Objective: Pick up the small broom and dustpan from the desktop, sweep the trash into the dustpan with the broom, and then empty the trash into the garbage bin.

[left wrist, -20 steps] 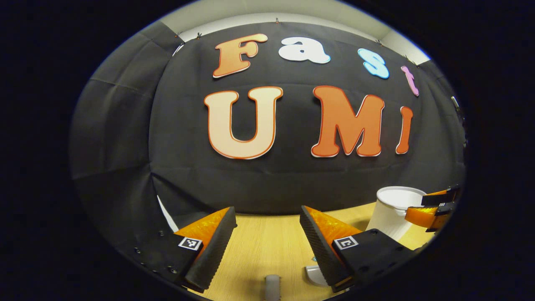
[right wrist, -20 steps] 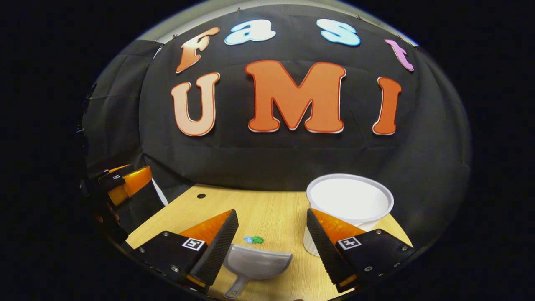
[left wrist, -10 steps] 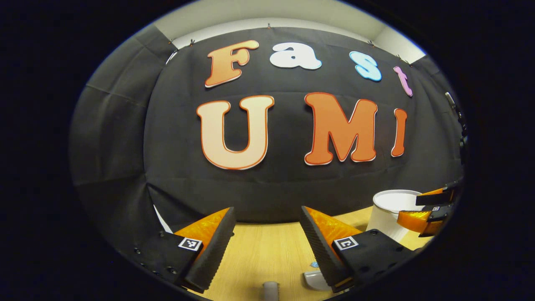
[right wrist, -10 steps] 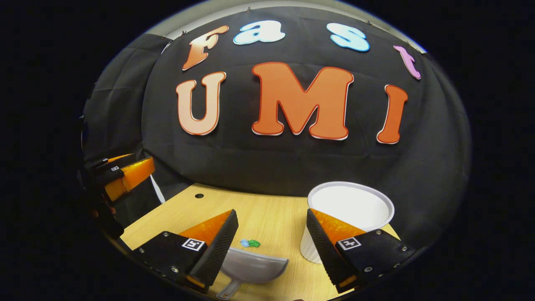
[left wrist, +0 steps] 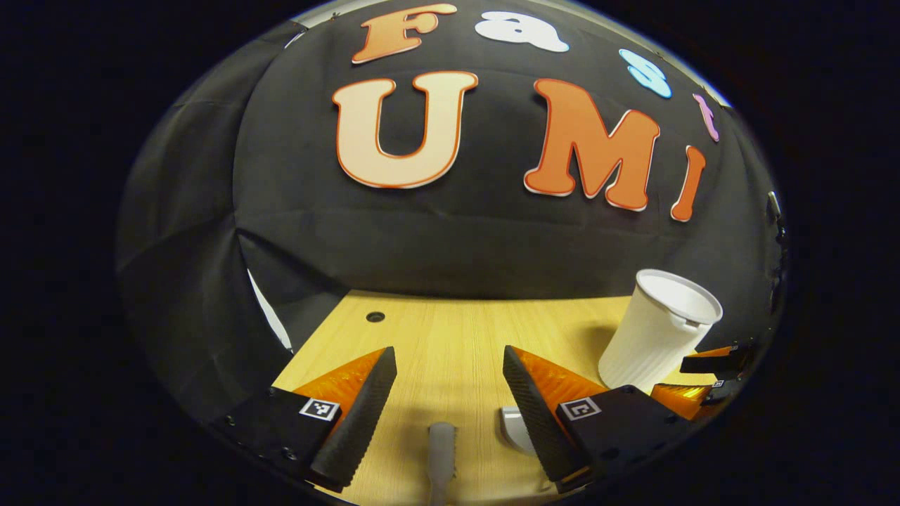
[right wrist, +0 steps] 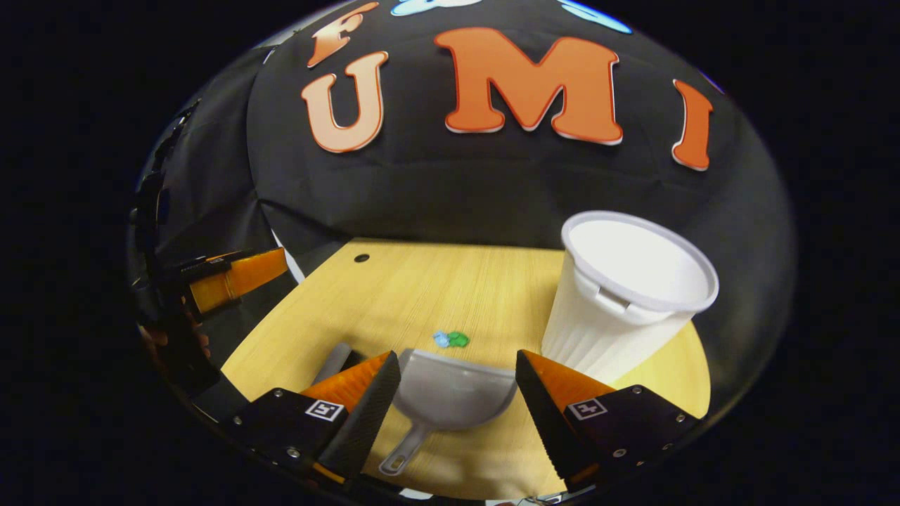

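left gripper view
left tongs (left wrist: pixel 448 383): released, fingers wide apart, nothing between them, above the bench (left wrist: pixel 450 330)
broom (left wrist: pixel 441 457): pale handle on the bench, near edge, between the fingers
dustpan (left wrist: pixel 512 429): pale bit just right of the broom, partly behind the right finger
garbage bin (left wrist: pixel 657 330): white, ribbed, upright, far right on the bench
right tongs (left wrist: pixel 703 379): at the right edge, near the bin's base

right gripper view
right tongs (right wrist: pixel 457 393): released, holding nothing, over the dustpan (right wrist: pixel 453 397)
dustpan: flat on the bench (right wrist: pixel 422 295), handle toward the near edge
trash (right wrist: pixel 450 339): small blue and green bits just beyond the dustpan's mouth
garbage bin (right wrist: pixel 622 302): right of the dustpan, upright
broom (right wrist: pixel 334 362): grey end left of the dustpan, behind the left finger
left tongs (right wrist: pixel 232 277): far left, off the bench edge; open or clenched, cannot tell here
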